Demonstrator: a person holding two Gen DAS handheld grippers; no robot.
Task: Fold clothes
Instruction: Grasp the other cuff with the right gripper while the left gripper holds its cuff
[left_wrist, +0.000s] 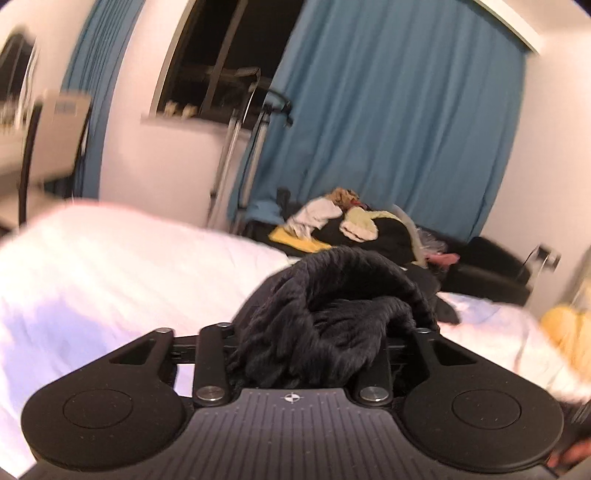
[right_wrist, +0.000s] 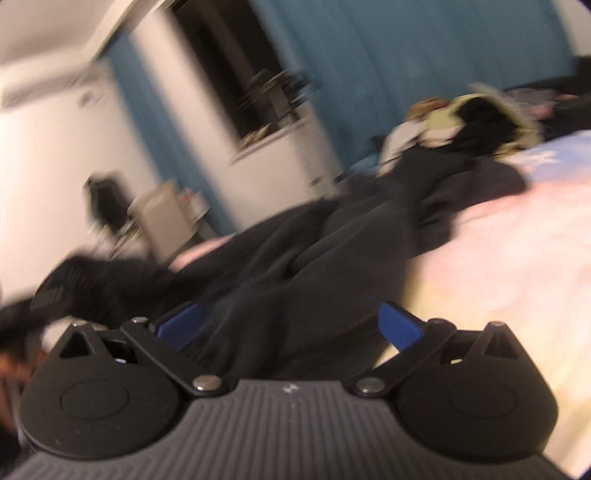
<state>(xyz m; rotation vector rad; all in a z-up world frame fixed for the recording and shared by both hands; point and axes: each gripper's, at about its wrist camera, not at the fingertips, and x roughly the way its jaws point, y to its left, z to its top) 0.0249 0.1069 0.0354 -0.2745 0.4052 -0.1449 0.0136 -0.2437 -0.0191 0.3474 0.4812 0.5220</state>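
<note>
The black garment sits bunched between the fingers of my left hand-held gripper; the fabric hides the pads, so I cannot tell whether they press on it. In the right wrist view the same dark cloth trails across the white bed and passes between the blue pads of my right hand-held gripper, whose jaws stand wide apart without closing on it. That view is blurred, so the folds are only roughly legible. Beyond, at the bed's far edge, lies a pile of mixed clothes, yellow, white and black. A blue curtain hangs behind it, beside a dark window.
</note>
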